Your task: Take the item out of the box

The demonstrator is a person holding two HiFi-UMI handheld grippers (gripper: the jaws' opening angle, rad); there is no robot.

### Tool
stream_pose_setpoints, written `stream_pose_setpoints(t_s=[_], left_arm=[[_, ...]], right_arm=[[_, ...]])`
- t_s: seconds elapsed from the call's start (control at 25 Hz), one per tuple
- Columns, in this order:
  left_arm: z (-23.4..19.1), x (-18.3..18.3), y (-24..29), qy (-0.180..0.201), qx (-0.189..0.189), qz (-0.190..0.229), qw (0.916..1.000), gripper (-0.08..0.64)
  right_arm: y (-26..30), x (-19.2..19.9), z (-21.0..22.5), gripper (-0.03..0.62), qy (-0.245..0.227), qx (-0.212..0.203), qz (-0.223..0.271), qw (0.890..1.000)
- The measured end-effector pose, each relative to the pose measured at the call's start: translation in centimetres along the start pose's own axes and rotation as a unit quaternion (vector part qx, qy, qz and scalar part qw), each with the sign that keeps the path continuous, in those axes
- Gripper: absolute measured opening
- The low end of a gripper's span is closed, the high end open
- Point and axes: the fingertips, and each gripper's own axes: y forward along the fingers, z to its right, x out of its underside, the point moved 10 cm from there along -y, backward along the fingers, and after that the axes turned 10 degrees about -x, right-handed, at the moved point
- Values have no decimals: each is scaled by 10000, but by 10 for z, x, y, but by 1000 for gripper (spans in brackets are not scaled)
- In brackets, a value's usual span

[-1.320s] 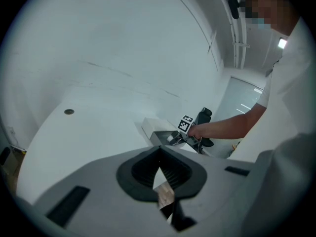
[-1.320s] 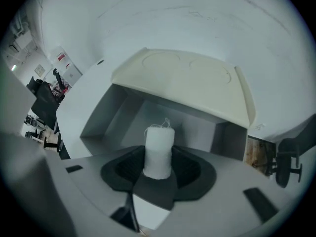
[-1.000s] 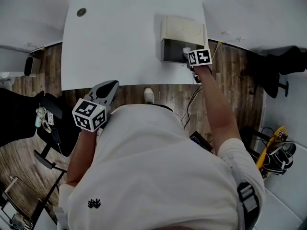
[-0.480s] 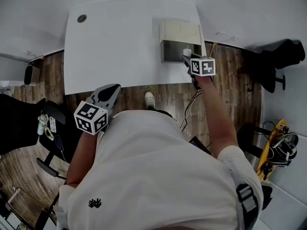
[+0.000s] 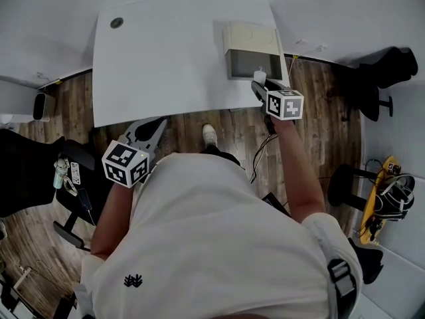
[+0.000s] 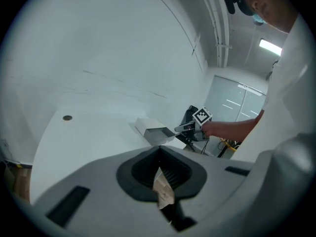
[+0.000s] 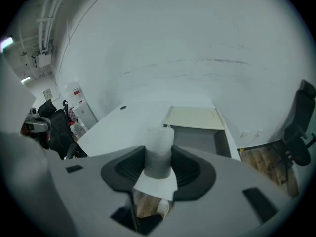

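An open box [image 5: 251, 50] with a cream lid flap lies at the far right of the white table [image 5: 166, 52]. My right gripper [image 5: 259, 85] hovers just in front of the box's mouth, over the table's near edge, shut on a white cylindrical item [image 5: 259, 77]. In the right gripper view the white item [image 7: 159, 152] stands upright between the jaws, with the box [image 7: 197, 127] beyond it. My left gripper [image 5: 154, 128] hangs over the floor off the table's front edge, jaws shut and holding nothing. The left gripper view shows the box [image 6: 150, 128] and the right gripper [image 6: 185, 129] far ahead.
A round cable hole [image 5: 117, 22] sits in the table's far left corner. Black chairs stand at the left [image 5: 26, 171] and the right [image 5: 392, 68]. Cables [image 5: 262, 145] trail over the wooden floor under the table's right end.
My right gripper has drawn back out of the box and risen, carrying the white item toward the table's near edge. The left gripper shifted slightly.
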Motion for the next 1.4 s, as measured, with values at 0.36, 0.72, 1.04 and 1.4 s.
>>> stream_pose_setpoints(t_s=[0.36,0.72,1.04,1.4], left_arm=[[0,9,-20,91,190,175,9996,6],[3,22,-35,142,361,160,9991,6],[9,28,-38,195,520,141,9984,6],[13,31,-45,255,570,146,9979,6]], right_arm=[[-32,25,-55,169,78,-66,323,9994],[-59,46,-97,169,88,-184,529,9984],[-78,50,-117,169,29,-192,688,9974],[-91,55,-133,168,-7,-228,806,9965]])
